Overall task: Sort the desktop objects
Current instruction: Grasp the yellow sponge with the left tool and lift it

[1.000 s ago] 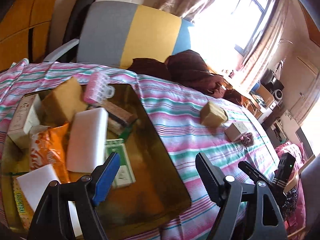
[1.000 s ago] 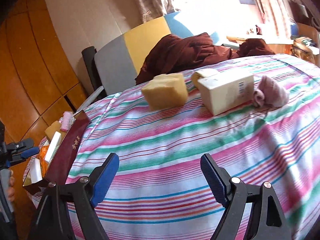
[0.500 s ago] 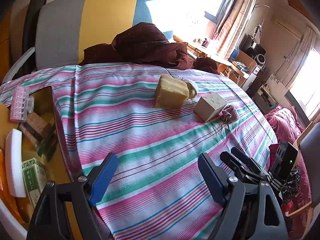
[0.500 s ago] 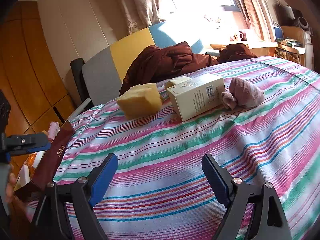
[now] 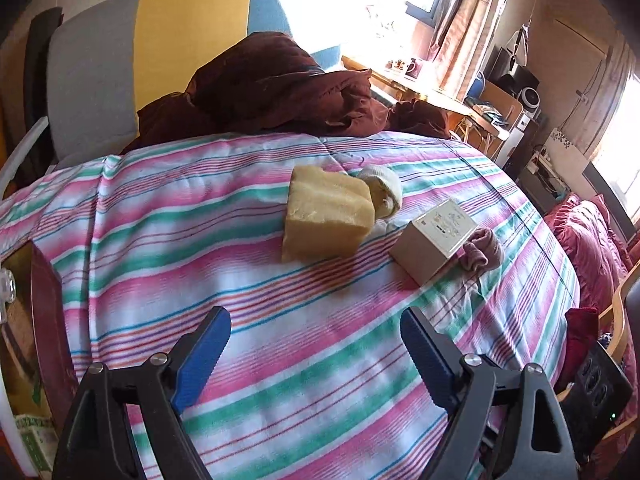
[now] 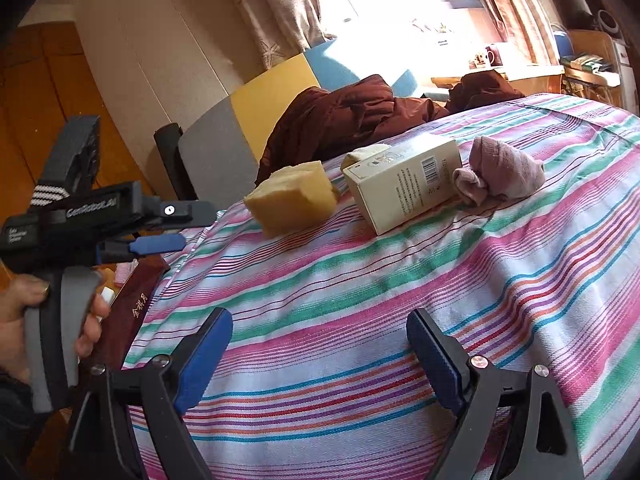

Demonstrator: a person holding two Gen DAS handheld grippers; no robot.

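- My left gripper [image 5: 316, 344] has swung away from the box [image 5: 44, 344], which now sits only at the far left edge with sorted things in it; its fingers are spread wide and hold nothing.
- It now faces the four things left on the striped tabletop [image 5: 224, 248]: the yellow sponge [image 5: 326, 220], the cream sock [image 5: 384, 192] touching it behind, the carton [image 5: 434, 246], and the pink sock [image 5: 482, 250] against the carton's right.
- My right gripper [image 6: 320, 348] hovers nearer, wide open and empty.
- I judge the sponge comes next.
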